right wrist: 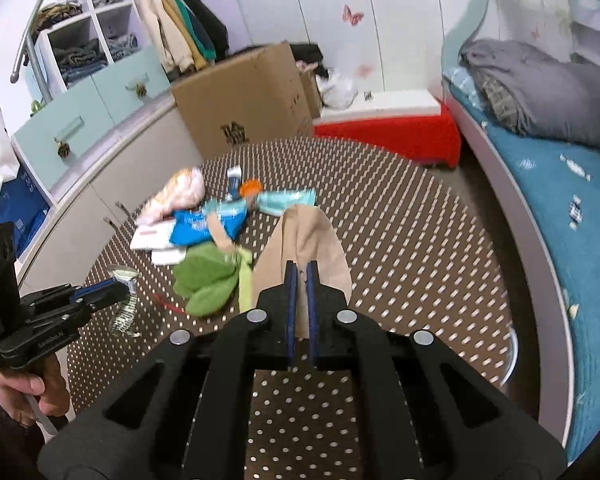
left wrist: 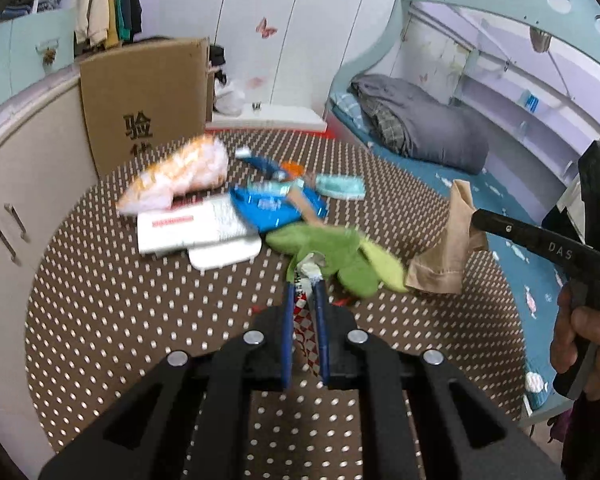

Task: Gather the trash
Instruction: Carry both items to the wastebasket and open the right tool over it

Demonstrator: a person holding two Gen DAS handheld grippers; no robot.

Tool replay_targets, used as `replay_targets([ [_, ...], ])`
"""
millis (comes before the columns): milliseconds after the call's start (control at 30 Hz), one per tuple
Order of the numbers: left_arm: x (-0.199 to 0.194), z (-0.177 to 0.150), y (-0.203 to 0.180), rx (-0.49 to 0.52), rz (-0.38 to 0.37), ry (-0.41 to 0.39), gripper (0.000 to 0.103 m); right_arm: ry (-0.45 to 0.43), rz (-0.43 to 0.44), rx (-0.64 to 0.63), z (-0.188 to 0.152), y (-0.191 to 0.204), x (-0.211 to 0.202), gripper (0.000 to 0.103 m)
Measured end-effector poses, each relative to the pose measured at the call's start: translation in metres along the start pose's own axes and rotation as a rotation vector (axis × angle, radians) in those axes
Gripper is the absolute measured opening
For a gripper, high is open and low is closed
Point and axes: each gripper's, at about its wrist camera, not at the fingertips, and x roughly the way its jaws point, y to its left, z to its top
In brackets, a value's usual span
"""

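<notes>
2 grippers (both clamped): left gripper (left wrist: 305, 280) 1 wrapper (left wrist: 305, 312), right gripper (right wrist: 302, 270) 1 stocking (right wrist: 304, 240).

Character "验" on the cardboard box (left wrist: 144, 100); letters "DAS" on the right tongs (left wrist: 476, 216).

The left hand-held gripper (left wrist: 304, 280) is matte black, with two slim blue fingers (left wrist: 287, 320) set in a black block. Four round silver screw heads (left wrist: 253, 336) cap its angular black linkage arms, which have slotted cut-outs. The right hand-held gripper (right wrist: 302, 270) is built the same; seen from the left wrist, its black side bears pale letters "DAS" and its upright body shows a small green light. A hand (right wrist: 24, 394) wraps each black handle.
</notes>
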Motion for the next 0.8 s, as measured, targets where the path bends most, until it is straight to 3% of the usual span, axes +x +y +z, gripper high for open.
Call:
replay_targets([
  [267,-0.013,0.041,-0.042,0.054,-0.05,-0.079,0.01,-0.101,-0.038,-0.005,0.031,-0.027,-0.043,0.005],
  [333,-0.008,0.052,-0.056,0.072,-0.061,-0.091,0.01,-0.09,-0.041,-0.001,0.035,-0.038,-0.044,0.005],
  [400,-0.002,0.061,-0.067,0.086,-0.073,-0.092,0.01,-0.011,-0.035,0.005,0.033,-0.049,-0.03,0.007],
  [467,0.002,0.065,-0.076,0.095,-0.088,-0.091,0.01,0.053,-0.033,0.0,0.021,-0.053,-0.009,0.04],
  [500,0.005,0.066,-0.08,0.101,-0.091,-0.087,0.01,0.058,-0.041,-0.015,0.014,-0.053,-0.004,0.079],
  [533,0.007,0.065,-0.082,0.104,-0.093,-0.082,0.01,0.074,-0.045,-0.046,0.004,-0.049,0.01,0.08],
  [700,0.019,0.059,-0.086,0.102,-0.089,-0.049,0.01,0.178,-0.021,-0.071,-0.019,-0.039,0.062,0.079],
  [767,0.023,0.059,-0.087,0.103,-0.083,-0.039,0.01,0.191,-0.039,-0.11,-0.023,-0.033,0.076,0.055],
  [800,0.024,0.059,-0.087,0.103,-0.083,-0.036,0.01,0.184,-0.049,-0.117,-0.022,-0.033,0.078,0.021],
])
